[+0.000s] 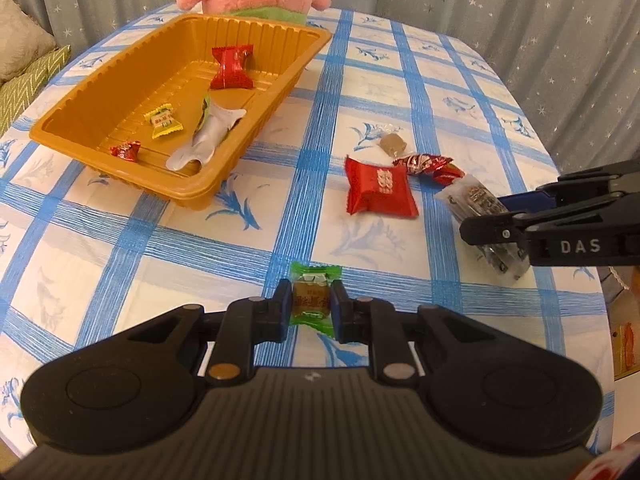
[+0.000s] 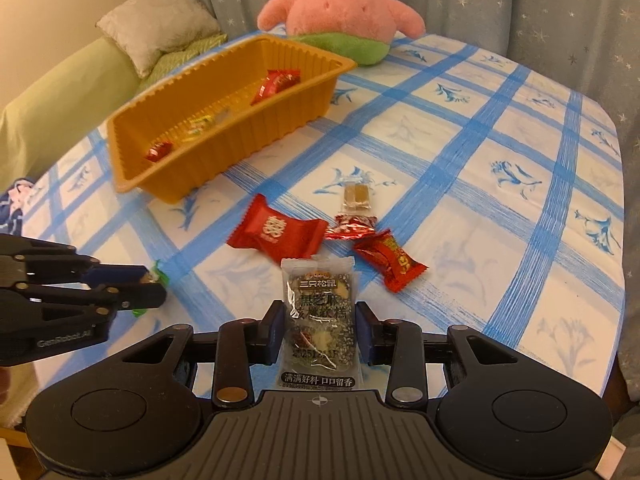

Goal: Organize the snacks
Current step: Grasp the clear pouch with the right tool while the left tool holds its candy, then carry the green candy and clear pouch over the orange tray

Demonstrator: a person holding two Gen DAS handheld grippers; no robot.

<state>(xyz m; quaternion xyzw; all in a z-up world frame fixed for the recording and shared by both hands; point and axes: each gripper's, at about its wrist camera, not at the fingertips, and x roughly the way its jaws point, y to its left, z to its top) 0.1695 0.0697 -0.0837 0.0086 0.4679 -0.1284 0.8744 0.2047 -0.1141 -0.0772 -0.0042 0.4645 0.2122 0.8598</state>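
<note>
My left gripper [image 1: 311, 295] is shut on a green-wrapped candy [image 1: 311, 306] just above the checked tablecloth. In the right wrist view the left gripper [image 2: 155, 282] is at the left edge with green wrapper showing. My right gripper [image 2: 319, 312] grips a clear sesame snack packet [image 2: 318, 300] by its sides, and it also enters the left wrist view from the right [image 1: 486, 216]. The orange tray [image 1: 256, 24] at the back left holds a red candy [image 1: 232, 68], a yellow candy [image 1: 162, 120], a small red candy [image 1: 126, 149] and a silver wrapper [image 1: 208, 136].
Loose on the cloth between the tray [image 2: 256, 128] and my grippers lie a large red packet [image 2: 276, 232], a brown candy in clear wrap [image 2: 356, 196], a red-and-white candy [image 2: 352, 226] and a red candy [image 2: 388, 264]. A pink plush toy [image 2: 340, 4] sits behind the tray. A cushion [image 2: 160, 36] lies beyond the table's left edge.
</note>
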